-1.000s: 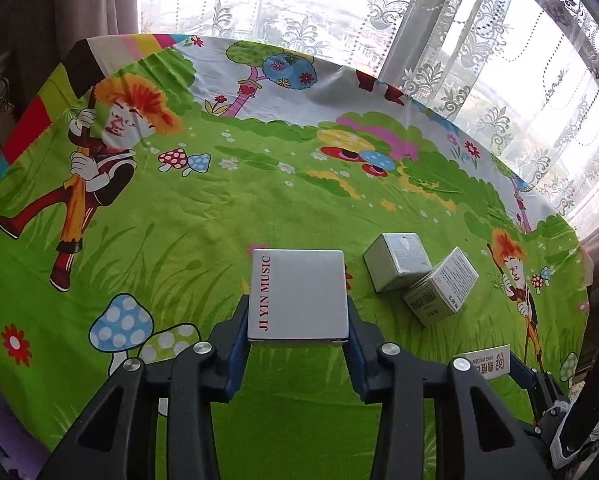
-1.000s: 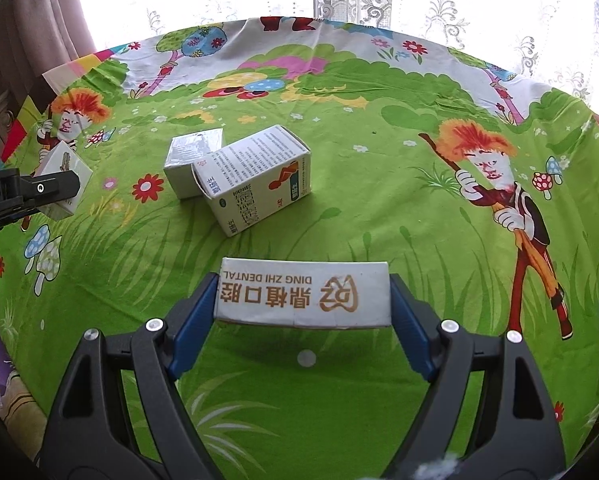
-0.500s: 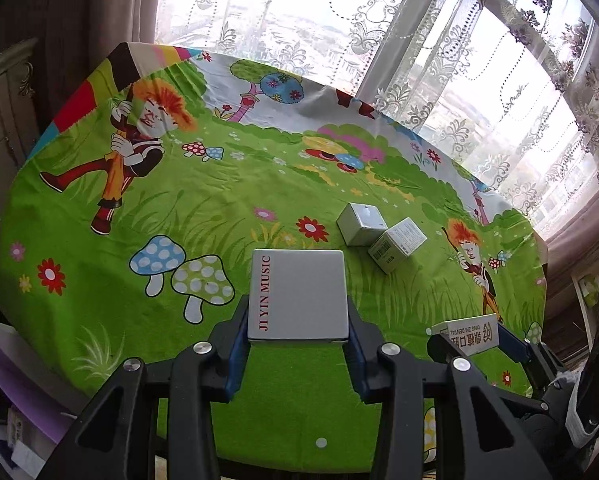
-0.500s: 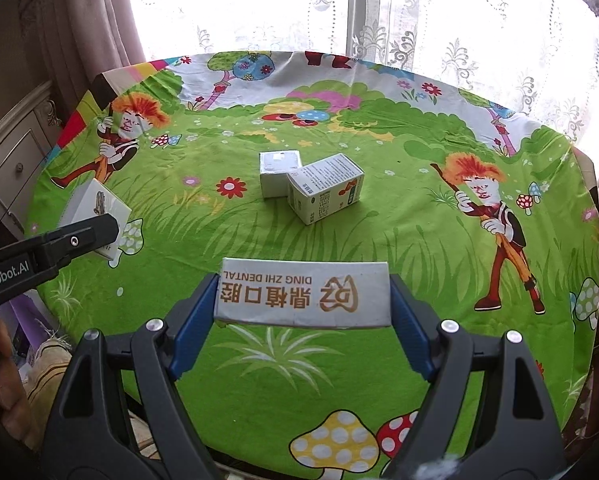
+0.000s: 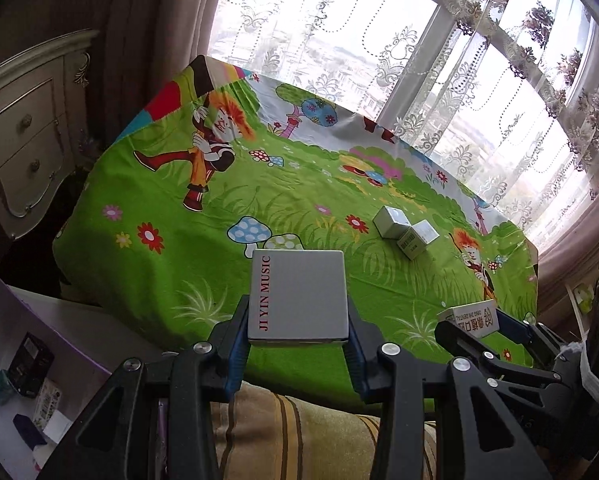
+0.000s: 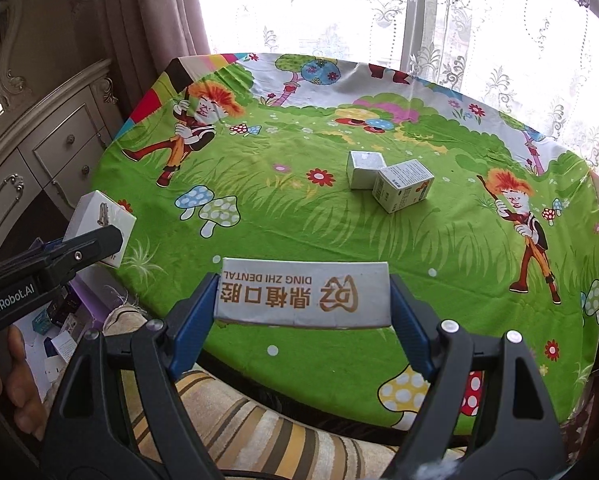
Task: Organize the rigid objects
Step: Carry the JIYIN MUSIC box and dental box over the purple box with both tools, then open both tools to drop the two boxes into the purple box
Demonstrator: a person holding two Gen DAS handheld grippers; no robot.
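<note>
My left gripper [image 5: 297, 340] is shut on a flat grey box marked JI YIN MUSIC [image 5: 299, 298], held above the table's near left edge. It also shows in the right wrist view [image 6: 101, 224]. My right gripper [image 6: 303, 314] is shut on a long white box marked DING ZHI DENTAL [image 6: 303, 294], also seen in the left wrist view [image 5: 469, 316]. Two small boxes stay on the table: a silver-white one [image 6: 364, 169] and a printed white one [image 6: 402, 190], touching each other.
The round table has a green cartoon cloth [image 5: 259, 208]. A purple-edged box [image 5: 23, 380] with small packets stands on the floor at lower left. A pale dresser [image 5: 23, 136] is at left. A striped cushion [image 6: 267, 436] lies below. Curtained windows are behind.
Both grippers have pulled back and up from the table with their boxes; the table looks smaller and farther, and the floor box and cushion have come into view.
</note>
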